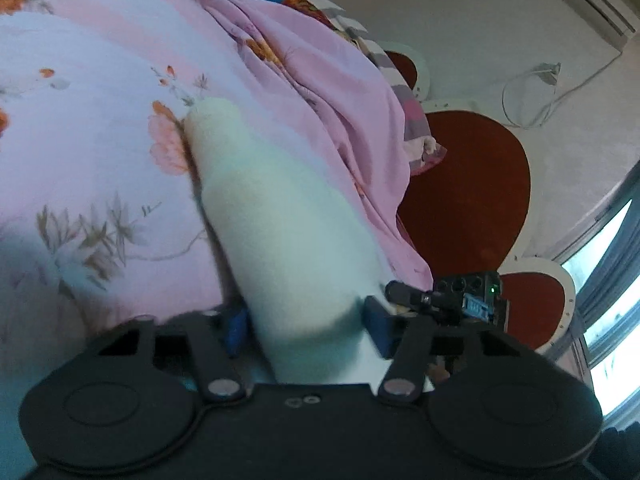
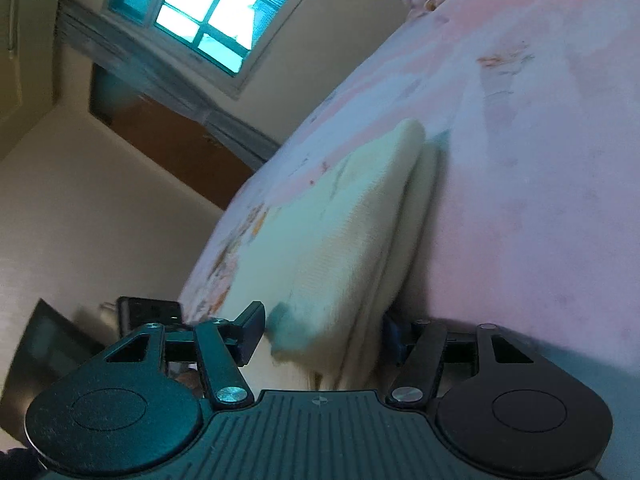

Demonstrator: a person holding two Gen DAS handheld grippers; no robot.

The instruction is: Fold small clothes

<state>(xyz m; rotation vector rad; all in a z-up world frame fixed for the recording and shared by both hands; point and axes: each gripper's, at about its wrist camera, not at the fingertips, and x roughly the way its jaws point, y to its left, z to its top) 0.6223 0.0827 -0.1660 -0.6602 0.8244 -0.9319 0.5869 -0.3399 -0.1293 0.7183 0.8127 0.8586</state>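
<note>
A cream-white folded garment (image 1: 276, 216) lies on the pink floral bedsheet (image 1: 100, 120) and runs back between the fingers of my left gripper (image 1: 306, 330). Both blue pads (image 1: 376, 330) touch the cloth, so this gripper is shut on it. In the right wrist view the same garment (image 2: 332, 232) shows as stacked folded layers on the sheet (image 2: 520, 180). Its near edge sits between the fingers of my right gripper (image 2: 322, 334). The jaws stand open, and a small gap shows between the left pad (image 2: 254, 326) and the cloth.
A rumpled pink blanket (image 1: 320, 92) lies along the bed's far side. Beyond it stands a red and white headboard (image 1: 468, 200). A dark device (image 2: 150, 312) sits below the bed's edge, under a window (image 2: 224, 8) and a wooden cabinet (image 2: 176, 148).
</note>
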